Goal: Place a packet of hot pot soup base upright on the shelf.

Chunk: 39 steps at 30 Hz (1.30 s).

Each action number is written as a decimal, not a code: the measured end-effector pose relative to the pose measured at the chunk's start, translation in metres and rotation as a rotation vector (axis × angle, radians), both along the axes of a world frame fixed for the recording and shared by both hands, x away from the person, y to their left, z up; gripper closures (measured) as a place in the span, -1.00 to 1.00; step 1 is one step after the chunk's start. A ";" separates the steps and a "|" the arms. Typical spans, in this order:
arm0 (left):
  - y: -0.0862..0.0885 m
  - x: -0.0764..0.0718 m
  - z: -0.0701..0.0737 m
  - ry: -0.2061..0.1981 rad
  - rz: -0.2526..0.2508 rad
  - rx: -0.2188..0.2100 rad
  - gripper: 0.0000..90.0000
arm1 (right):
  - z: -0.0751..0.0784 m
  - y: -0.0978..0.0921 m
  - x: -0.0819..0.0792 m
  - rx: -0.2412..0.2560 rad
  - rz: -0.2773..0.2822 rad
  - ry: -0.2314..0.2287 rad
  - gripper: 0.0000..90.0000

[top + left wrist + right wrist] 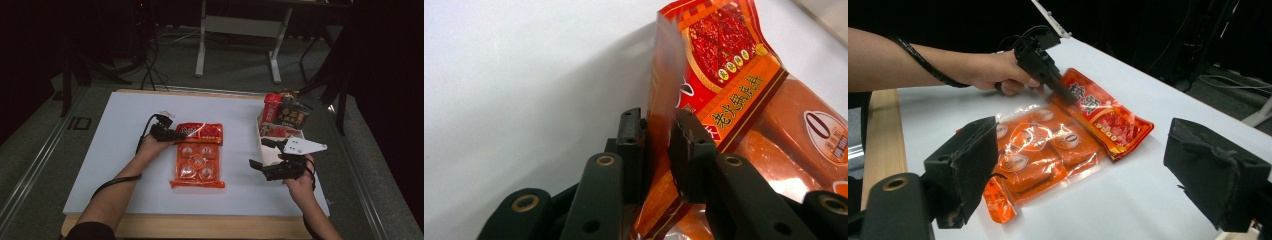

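An orange-and-red snack bag (198, 156) lies flat near the middle of the high view, long side running up and down the frame. Its lower part is clear film showing several orange round-labelled packets inside, set in rows; its upper end is a printed red and orange header with a picture of red food and yellow characters. In the left gripper view the bag (744, 100) fills the right half of the frame, its header corner lifted and standing on edge between two black jaws closed against it. In the right gripper view the bag (1048, 150) sits at centre, red header toward the upper right, film end at lower left
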<state>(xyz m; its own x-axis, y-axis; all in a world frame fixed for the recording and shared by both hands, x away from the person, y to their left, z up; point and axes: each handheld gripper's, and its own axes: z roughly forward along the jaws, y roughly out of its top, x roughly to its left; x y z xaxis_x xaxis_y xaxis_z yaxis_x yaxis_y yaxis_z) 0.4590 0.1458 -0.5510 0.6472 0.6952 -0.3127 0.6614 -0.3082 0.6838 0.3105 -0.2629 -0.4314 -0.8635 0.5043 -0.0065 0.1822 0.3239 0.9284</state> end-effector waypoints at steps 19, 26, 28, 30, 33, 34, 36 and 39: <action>-0.001 -0.016 0.033 -0.073 0.008 0.003 0.98 | -0.001 0.003 0.003 -0.007 -0.032 0.021 -0.75; -0.001 -0.027 0.056 -0.116 -0.009 -0.015 0.99 | 0.002 0.007 0.001 -0.009 -0.064 0.012 -0.76; -0.001 -0.030 0.063 -0.128 -0.017 -0.021 0.99 | 0.003 0.006 0.001 0.002 -0.059 0.017 -0.76; -0.002 -0.033 0.069 -0.137 -0.022 -0.025 0.99 | 0.004 0.006 0.001 0.003 -0.056 0.018 -0.76; -0.003 -0.038 0.078 -0.160 -0.039 -0.034 0.99 | 0.006 0.006 0.000 0.006 -0.055 0.021 -0.76; -0.004 -0.040 0.081 -0.163 -0.039 -0.046 0.99 | 0.006 0.006 0.000 0.006 -0.057 0.025 -0.76; -0.006 -0.045 0.088 -0.182 -0.054 -0.050 0.99 | 0.007 0.007 0.001 -0.002 -0.060 0.032 -0.76; -0.007 -0.052 0.096 -0.202 -0.068 -0.064 0.99 | 0.009 0.006 0.002 0.003 -0.065 0.042 -0.71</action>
<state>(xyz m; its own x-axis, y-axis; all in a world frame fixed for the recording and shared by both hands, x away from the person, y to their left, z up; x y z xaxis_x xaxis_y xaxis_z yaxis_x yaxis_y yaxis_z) 0.4073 0.1384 -0.4549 0.7458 0.6308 -0.2141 0.4883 -0.2990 0.8199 0.3130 -0.2568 -0.4223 -0.8286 0.5590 0.0303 0.2411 0.3075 0.9205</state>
